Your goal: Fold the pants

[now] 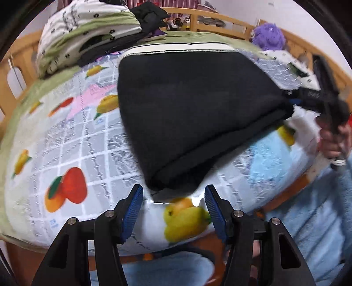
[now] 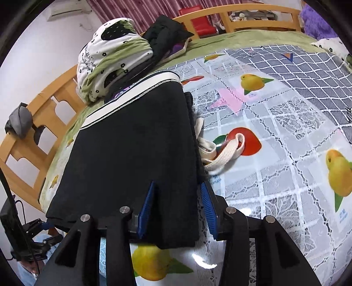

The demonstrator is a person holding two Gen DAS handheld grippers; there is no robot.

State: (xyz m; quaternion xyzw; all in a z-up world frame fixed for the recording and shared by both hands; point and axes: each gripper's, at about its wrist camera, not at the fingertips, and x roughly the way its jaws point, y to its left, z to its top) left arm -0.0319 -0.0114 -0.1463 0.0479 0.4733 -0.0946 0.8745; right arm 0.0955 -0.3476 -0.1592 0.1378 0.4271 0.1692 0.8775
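The black pants (image 1: 193, 110) lie folded on the fruit-print cover (image 1: 66, 154), with a white striped waistband (image 1: 176, 47) at the far edge. My left gripper (image 1: 173, 198) is open, just short of the pants' near corner, holding nothing. My right gripper (image 1: 292, 99) reaches the pants' right corner. In the right wrist view the pants (image 2: 132, 154) lie between the fingers of my right gripper (image 2: 176, 189), whose jaws stand apart around the corner. A cream drawstring (image 2: 222, 151) trails out from the pants' right side.
A heap of white and green bedding (image 1: 88, 33) and dark clothes (image 1: 149, 17) lies at the back left. A wooden bed frame (image 1: 220, 22) runs round the far side. A purple plush toy (image 1: 268, 35) sits at the back right.
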